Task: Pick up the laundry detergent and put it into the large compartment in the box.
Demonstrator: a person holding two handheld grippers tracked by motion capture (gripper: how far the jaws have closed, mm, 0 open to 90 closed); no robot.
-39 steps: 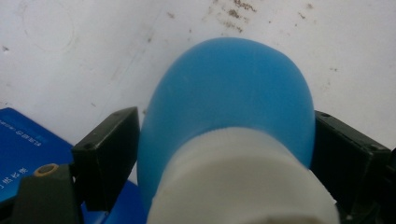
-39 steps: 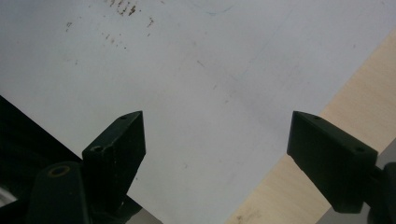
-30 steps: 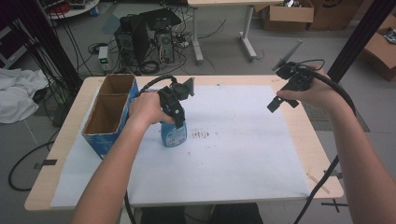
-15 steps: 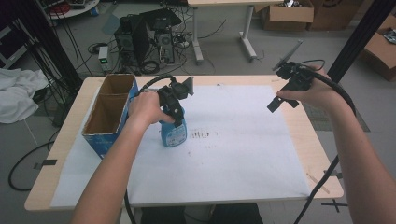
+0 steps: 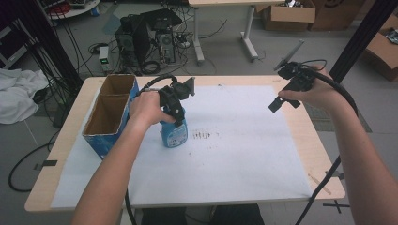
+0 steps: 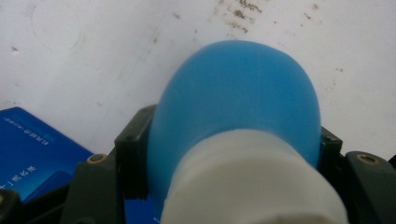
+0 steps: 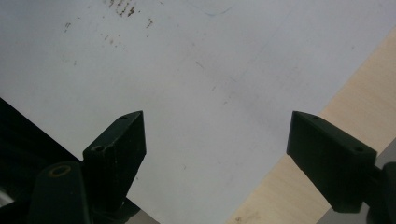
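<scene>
The left tool (image 5: 177, 112) has just been closing and now clamps the upright bottle (image 5: 174, 133) near its top — the box (image 5: 110, 117) lies just beside it; the right tool (image 5: 281, 101) hangs open, well apart.

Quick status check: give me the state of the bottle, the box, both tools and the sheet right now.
Blue bottle: upright on the sheet, white cap on, gripped near the top.
Left tool: jaws have just been closing; shut on the bottle.
Right tool: open, nothing between the jaws, held above the sheet's right edge.
Cardboard box: open at the top, two compartments, no contents visible.
White sheet: lies flat, with brown specks near the bottle.
</scene>
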